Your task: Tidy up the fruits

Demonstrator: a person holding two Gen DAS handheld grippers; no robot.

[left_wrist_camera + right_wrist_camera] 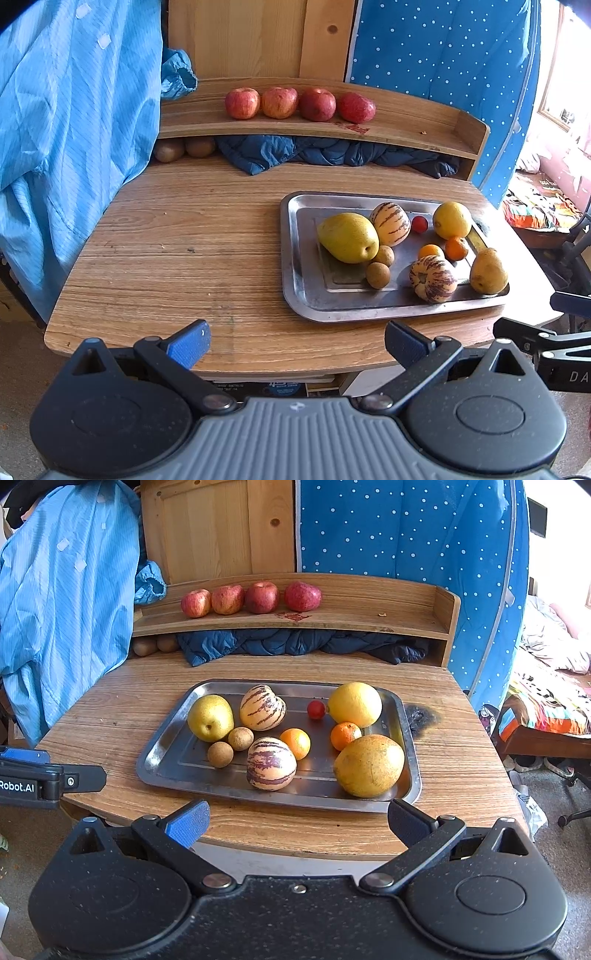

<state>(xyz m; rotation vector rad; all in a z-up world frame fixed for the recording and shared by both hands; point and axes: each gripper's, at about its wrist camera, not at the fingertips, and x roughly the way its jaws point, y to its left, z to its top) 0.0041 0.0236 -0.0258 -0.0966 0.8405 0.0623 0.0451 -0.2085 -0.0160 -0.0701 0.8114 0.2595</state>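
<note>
Fruit sorted only in part: four red apples (251, 597) lined up on the far wooden shelf (369, 618), two brown kiwis (155, 644) tucked under it at the left, probably grouped by kind. Everything else left mixed on the metal tray (162, 753) on the wooden table (110, 709): a yellow pear (210, 717), two striped pepino melons (263, 707), two longans (231, 746), two small oranges (319, 738), a cherry tomato (316, 709), a lemon (354, 704), and a large yellow fruit (369, 765) at the near right corner. Left gripper (297, 341) spread wide and empty, held back at the near table edge. Right gripper (297, 819) likewise wide and empty, aimed at the tray, seemingly ready for a next pick.
</note>
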